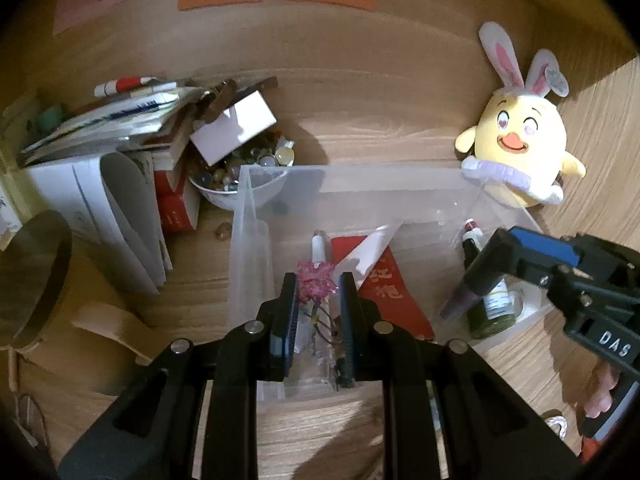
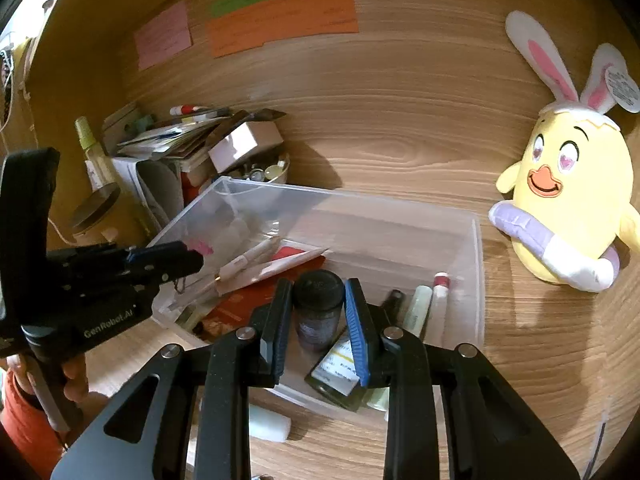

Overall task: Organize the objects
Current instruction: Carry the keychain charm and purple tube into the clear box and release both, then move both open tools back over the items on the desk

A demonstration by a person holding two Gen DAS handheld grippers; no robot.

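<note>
A clear plastic bin [image 1: 360,176] [image 2: 476,264] sits on the wooden desk. My left gripper [image 1: 318,284] is over its left part, shut on a pink ornament with wire stems [image 1: 314,280]. Under it lie a white pen [image 1: 320,246] and a red envelope [image 1: 392,292]. My right gripper [image 2: 318,292] is over the bin's right part, shut on a dark jar with a black lid [image 2: 318,304]; it also shows in the left wrist view [image 1: 480,264]. Below the jar lie a green glass bottle [image 2: 336,372] and several small tubes [image 2: 430,304].
A yellow chick plush with rabbit ears [image 1: 524,136] [image 2: 568,200] sits right of the bin. A white bowl of small trinkets [image 1: 248,168], a white box [image 1: 234,128], stacked books and papers [image 1: 120,160] and a round lid [image 1: 28,280] crowd the left. Paper notes [image 2: 280,16] hang on the back wall.
</note>
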